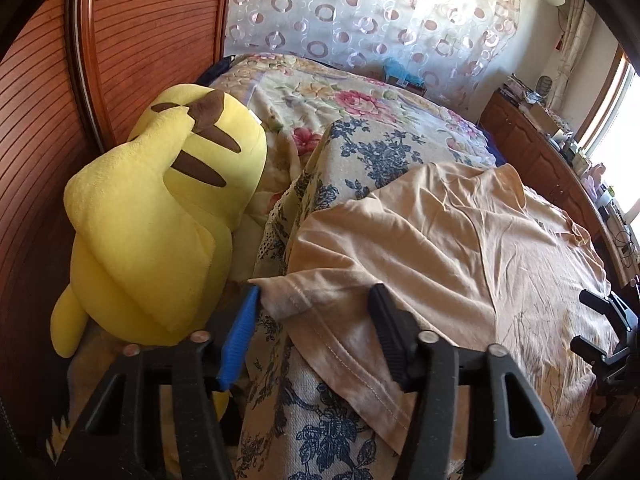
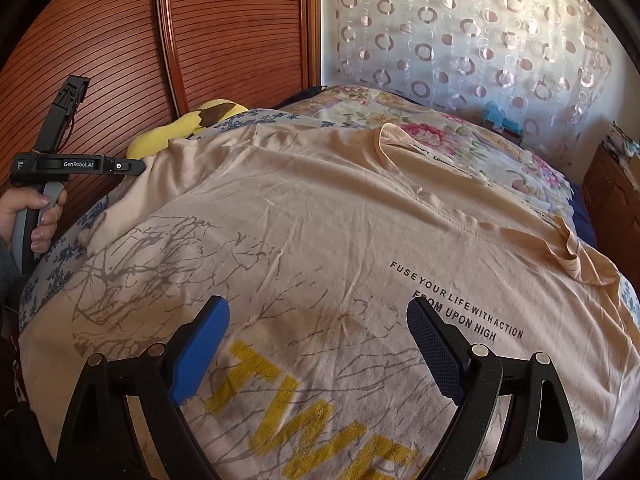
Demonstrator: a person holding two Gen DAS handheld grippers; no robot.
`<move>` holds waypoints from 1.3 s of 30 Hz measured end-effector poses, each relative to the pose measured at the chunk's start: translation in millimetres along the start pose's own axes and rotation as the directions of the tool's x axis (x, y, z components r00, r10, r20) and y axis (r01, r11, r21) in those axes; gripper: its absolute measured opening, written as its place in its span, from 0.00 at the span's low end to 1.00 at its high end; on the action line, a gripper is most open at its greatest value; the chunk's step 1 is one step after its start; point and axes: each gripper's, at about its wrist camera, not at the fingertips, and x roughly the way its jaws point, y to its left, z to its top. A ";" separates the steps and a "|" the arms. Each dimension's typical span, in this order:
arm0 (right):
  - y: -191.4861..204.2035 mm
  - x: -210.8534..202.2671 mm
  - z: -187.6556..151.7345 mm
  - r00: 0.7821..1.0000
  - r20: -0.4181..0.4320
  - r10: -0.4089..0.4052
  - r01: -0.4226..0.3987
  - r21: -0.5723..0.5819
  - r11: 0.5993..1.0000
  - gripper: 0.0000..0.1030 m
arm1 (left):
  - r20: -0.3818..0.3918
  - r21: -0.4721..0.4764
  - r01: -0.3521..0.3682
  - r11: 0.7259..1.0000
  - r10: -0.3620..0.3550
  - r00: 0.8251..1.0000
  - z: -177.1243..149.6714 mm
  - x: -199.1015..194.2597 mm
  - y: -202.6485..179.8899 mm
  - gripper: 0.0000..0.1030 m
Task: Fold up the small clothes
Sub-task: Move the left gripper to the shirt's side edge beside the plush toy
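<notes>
Slatted wooden wardrobe (image 2: 120, 40), circle-patterned curtain (image 2: 480, 40), sunlit window (image 1: 616, 120).

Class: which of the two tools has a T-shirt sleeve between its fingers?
The left tool, straddling the T-shirt's sleeve hem; the right tool is over the printed front.

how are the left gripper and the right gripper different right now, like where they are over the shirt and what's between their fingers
The left gripper sits at the peach T-shirt's sleeve hem, which lies between its fingers; the right gripper hovers over the printed chest, its fingers straddling flat cloth. The left gripper's jaws stand narrower than the right gripper's, which gape wide. The left gripper has a yellow plush toy beside it; the right gripper does not. Both have one blue and one black pad and point down at the shirt.
</notes>
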 end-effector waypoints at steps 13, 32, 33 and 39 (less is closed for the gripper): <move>2.2 10.8 1.2 1.000 -0.021 -0.005 0.005 0.001 1.000 0.89 | 0.130 0.174 -0.022 0.985 -0.001 0.992 11.2 -45.5 -46.5 0.04; -0.7 9.9 -1.7 1.000 -0.012 0.001 -0.001 0.016 1.000 0.89 | -0.030 0.094 -0.112 0.989 0.115 0.993 4.2 1.1 -7.9 0.67; -1.0 9.8 -1.7 1.000 -0.013 0.002 -0.002 0.015 1.000 0.89 | -0.038 0.076 -0.089 0.993 0.092 0.995 4.0 2.5 -5.9 0.67; -1.6 9.7 -1.7 1.000 -0.012 0.005 -0.004 0.020 1.000 0.89 | -0.023 0.075 -0.026 0.997 0.028 0.999 1.0 -2.7 -9.4 0.17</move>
